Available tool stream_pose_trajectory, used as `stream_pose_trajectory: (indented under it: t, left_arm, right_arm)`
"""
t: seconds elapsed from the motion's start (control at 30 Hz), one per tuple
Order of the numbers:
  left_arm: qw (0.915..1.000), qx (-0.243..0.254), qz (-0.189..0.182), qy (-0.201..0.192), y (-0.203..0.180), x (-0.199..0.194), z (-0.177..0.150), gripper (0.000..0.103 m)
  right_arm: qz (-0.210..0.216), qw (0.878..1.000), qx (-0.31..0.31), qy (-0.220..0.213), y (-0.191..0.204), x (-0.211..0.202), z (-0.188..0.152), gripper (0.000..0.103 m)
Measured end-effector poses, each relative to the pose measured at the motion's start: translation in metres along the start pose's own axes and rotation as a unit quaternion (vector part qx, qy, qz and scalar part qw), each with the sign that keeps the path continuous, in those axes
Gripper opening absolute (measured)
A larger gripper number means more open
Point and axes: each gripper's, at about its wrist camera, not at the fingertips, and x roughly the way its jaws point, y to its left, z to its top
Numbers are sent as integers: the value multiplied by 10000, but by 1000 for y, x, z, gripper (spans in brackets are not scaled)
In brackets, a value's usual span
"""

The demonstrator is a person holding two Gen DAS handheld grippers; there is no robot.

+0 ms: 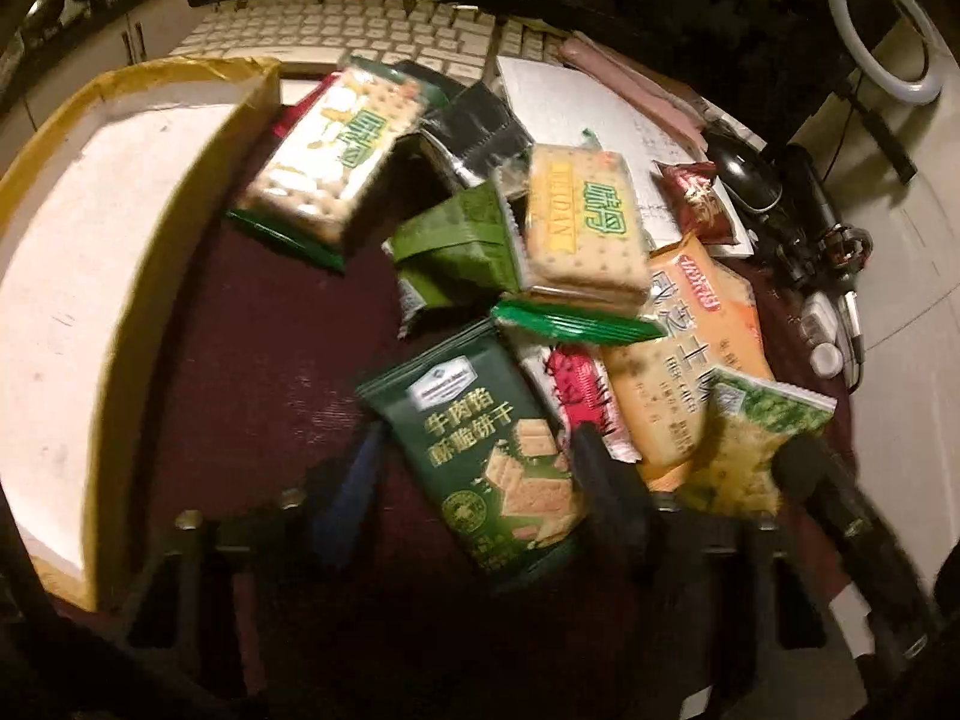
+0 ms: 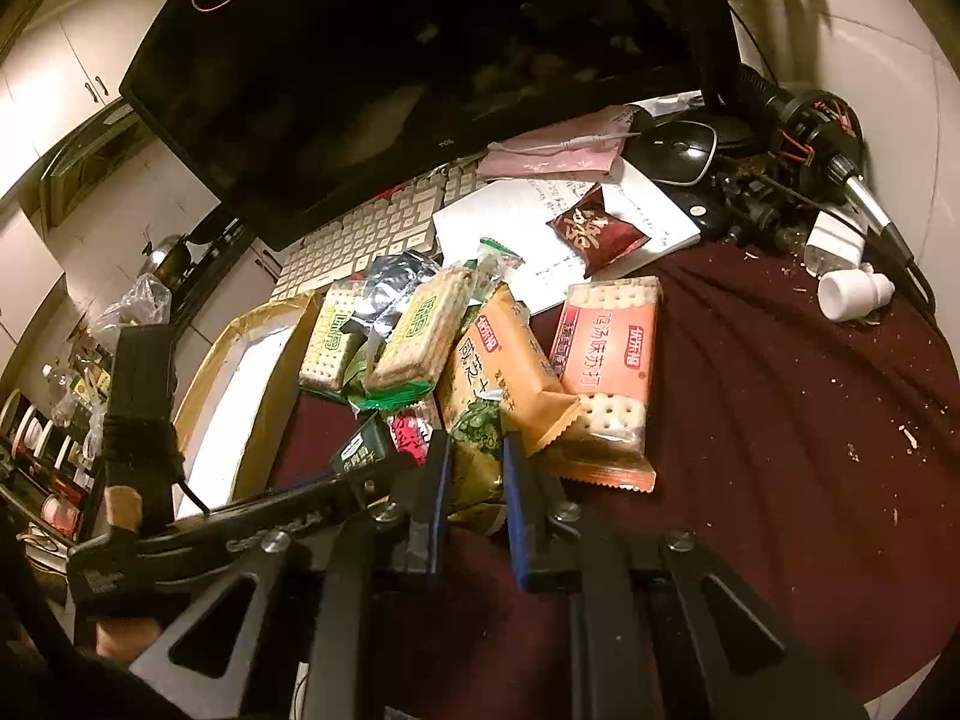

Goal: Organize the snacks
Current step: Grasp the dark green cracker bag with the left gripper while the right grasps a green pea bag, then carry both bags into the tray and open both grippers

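Note:
A heap of snack packets lies on the maroon cloth. My left gripper points down over a dark green biscuit packet, one finger on each side of it; a sliver of cloth shows beside the left finger, so the jaws stand open. My right gripper is shut on the lower end of a green-and-yellow patterned packet, also seen at the right of the left wrist view. Two green-lettered cracker packs, an orange packet and a salmon cracker pack lie around them.
A cardboard tray with yellow taped walls and a white floor stands left of the heap. Behind are a white keyboard, a dark monitor, a notepad bearing a small dark red packet, a mouse and a white bottle.

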Motion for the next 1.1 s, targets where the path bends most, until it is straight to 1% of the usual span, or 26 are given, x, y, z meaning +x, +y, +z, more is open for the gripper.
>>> stream_pose_trajectory:
  t: [0.07,0.1,0.13,0.2,0.3,0.37,0.4,0.43,0.47,0.5,0.53,0.57,0.6,0.67,0.7,0.73,0.77,0.8,0.9,0.97,1.0,1.1]
  left_arm:
    - [10000,42,-71,-6,7,-4,-6,48]
    - [9999,65,-136,40,12,-7,-10,48]
    - [9998,67,-186,85,16,-9,-11,44]
    - [9995,35,-279,129,23,-14,-17,44]
    - [9998,201,-72,-30,19,-15,-19,46]
    - [9987,465,189,-96,10,-13,-20,48]
    - [9979,572,261,-127,6,-12,-21,47]
    - [9971,678,309,-156,4,-13,-22,44]
    - [9964,734,354,-224,3,-17,-23,31]
    - [9958,774,386,-309,4,-21,-23,26]
    - [9957,767,319,-417,6,-27,-23,20]
    - [9966,680,156,-429,11,-32,-23,17]
    - [9971,625,85,-427,15,-34,-23,15]
    - [9976,495,-111,-465,24,-42,-25,12]
    - [9978,424,-236,-458,27,-45,-25,10]
    - [9976,328,-395,-455,32,-49,-26,9]
    - [9973,269,-479,-481,36,-53,-26,8]
    - [9971,250,-500,-512,37,-55,-26,8]
    - [9964,65,-614,-574,48,-63,-26,6]
    - [9953,-85,-752,-599,55,-70,-25,6]
    - [9948,-131,-803,-613,58,-73,-25,6]
    - [9915,-285,-1040,-728,68,-89,-22,6]
  right_arm:
    - [31,10000,13,-24,-1,-1,0,15]
    - [31,10000,21,-36,-2,-3,0,15]
    - [25,10000,25,-39,-2,-3,-1,15]
    - [34,10000,12,-44,-1,-4,-1,14]
    - [49,10000,-25,-43,2,-3,-2,13]
    - [56,10000,-37,-67,4,-3,-2,11]
    - [44,9999,-50,-76,6,-4,-3,4]
    - [21,10000,-64,-67,8,-4,-4,4]
    - [-22,9999,-94,-60,9,-4,-5,4]
    - [-160,9997,-156,-27,11,-3,-6,3]
    - [-241,9995,-200,57,11,1,-7,3]
    - [-193,9995,-203,166,11,5,-8,4]
    - [-144,9995,-152,216,10,8,-10,7]
    - [-19,9998,1,220,8,9,-13,9]
    - [85,9996,42,282,8,10,-14,16]
    - [151,9994,58,309,10,10,-15,26]
    - [142,9995,53,279,12,8,-15,48]
    - [128,9997,-9,222,16,7,-15,54]
    - [176,9986,-296,389,31,15,-17,53]
    - [210,9972,-330,643,36,28,-21,53]
    - [159,9964,-319,767,37,35,-24,53]
    - [115,9946,-330,980,43,50,-31,52]
